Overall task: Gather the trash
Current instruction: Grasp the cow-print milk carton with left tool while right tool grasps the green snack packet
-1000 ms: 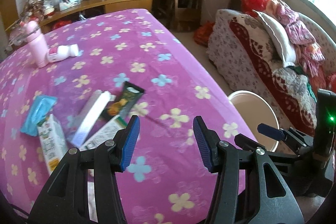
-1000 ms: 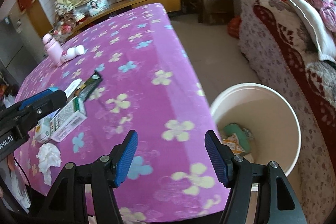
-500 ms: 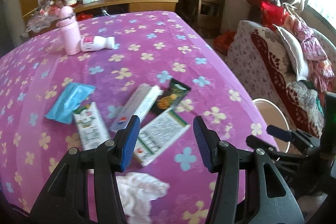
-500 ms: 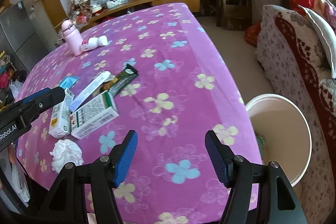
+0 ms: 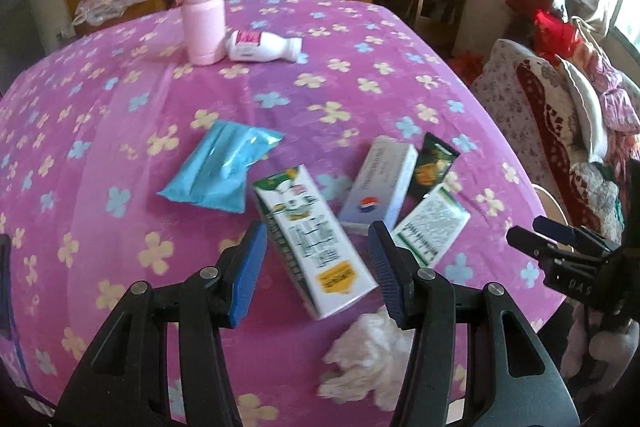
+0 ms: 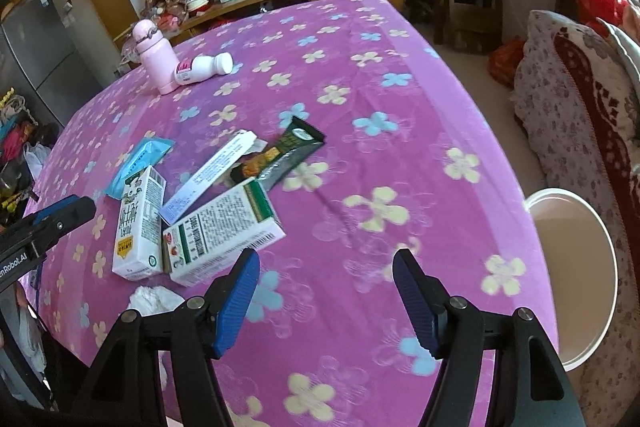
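Magenta cloth with pale flowers covers the table point(image 5: 360, 99), and most of the trash lies on its near part. By my reading the collecting is far from done: the white bucket point(image 6: 576, 275) stands on the floor off the table's right edge, and its inside cannot be seen from here.

Left to gather, from large to small: a milk carton point(image 5: 316, 239) lying flat near the front, a green-and-white box point(image 5: 432, 227) to its right, a long white box point(image 5: 380, 183) leaning over that, a blue tissue pack point(image 5: 228, 163) to the left, a dark snack wrapper point(image 5: 434, 163) farther right, and a crumpled tissue point(image 5: 368, 359) at the near edge. At the far side a pink flask point(image 5: 204, 19) stands upright with a small white bottle point(image 5: 260, 49) lying against it.

The left gripper point(image 5: 316, 267) tilts down over the milk carton, jaws apart on either side of its near end, not pressing it. The right gripper point(image 6: 326, 303) hangs over bare cloth near the table's right side, its jaws opening, with nothing between them.
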Demonstrator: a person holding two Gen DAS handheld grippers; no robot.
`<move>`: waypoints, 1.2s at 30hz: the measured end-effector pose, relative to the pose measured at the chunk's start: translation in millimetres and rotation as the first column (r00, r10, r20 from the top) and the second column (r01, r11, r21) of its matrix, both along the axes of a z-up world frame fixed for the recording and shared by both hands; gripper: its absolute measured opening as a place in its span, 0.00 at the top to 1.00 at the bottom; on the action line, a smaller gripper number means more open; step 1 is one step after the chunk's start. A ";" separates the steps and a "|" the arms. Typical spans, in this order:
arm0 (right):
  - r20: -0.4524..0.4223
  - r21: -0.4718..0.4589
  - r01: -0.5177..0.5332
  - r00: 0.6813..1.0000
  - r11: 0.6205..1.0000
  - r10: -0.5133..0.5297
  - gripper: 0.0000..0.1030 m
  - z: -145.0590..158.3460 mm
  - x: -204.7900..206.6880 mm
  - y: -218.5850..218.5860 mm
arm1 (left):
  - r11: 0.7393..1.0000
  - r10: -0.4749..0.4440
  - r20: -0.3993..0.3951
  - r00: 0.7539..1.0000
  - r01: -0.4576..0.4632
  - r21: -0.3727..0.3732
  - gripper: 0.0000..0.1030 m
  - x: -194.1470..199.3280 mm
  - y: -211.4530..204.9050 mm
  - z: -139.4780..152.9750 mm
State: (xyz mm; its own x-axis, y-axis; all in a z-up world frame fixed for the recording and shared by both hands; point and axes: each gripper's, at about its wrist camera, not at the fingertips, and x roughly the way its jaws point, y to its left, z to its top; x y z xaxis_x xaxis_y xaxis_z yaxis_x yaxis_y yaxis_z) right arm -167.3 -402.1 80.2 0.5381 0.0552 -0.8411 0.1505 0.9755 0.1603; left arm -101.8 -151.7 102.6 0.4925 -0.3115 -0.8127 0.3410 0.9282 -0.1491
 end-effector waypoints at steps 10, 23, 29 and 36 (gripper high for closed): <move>-0.013 0.017 0.049 0.999 0.999 -0.049 0.35 -3.3 22.5 16.2 | 0.995 -0.085 -0.087 0.993 0.080 -0.056 0.51 21.4 -8.1 -18.0; -0.071 0.018 0.072 0.995 0.997 -0.071 0.35 -22.8 99.5 7.7 | 0.997 -0.005 -0.112 0.994 -0.004 -0.077 0.50 26.2 8.1 -27.9; -0.113 0.042 0.035 0.993 0.998 -0.030 0.35 -44.4 138.3 10.2 | 0.996 0.038 -0.116 0.993 -0.047 -0.076 0.51 27.9 13.0 -27.5; -0.092 -0.088 -0.134 0.988 0.987 0.126 0.54 -47.7 136.5 9.9 | 0.996 0.055 -0.122 0.991 -0.064 -0.065 0.51 29.7 5.1 -29.5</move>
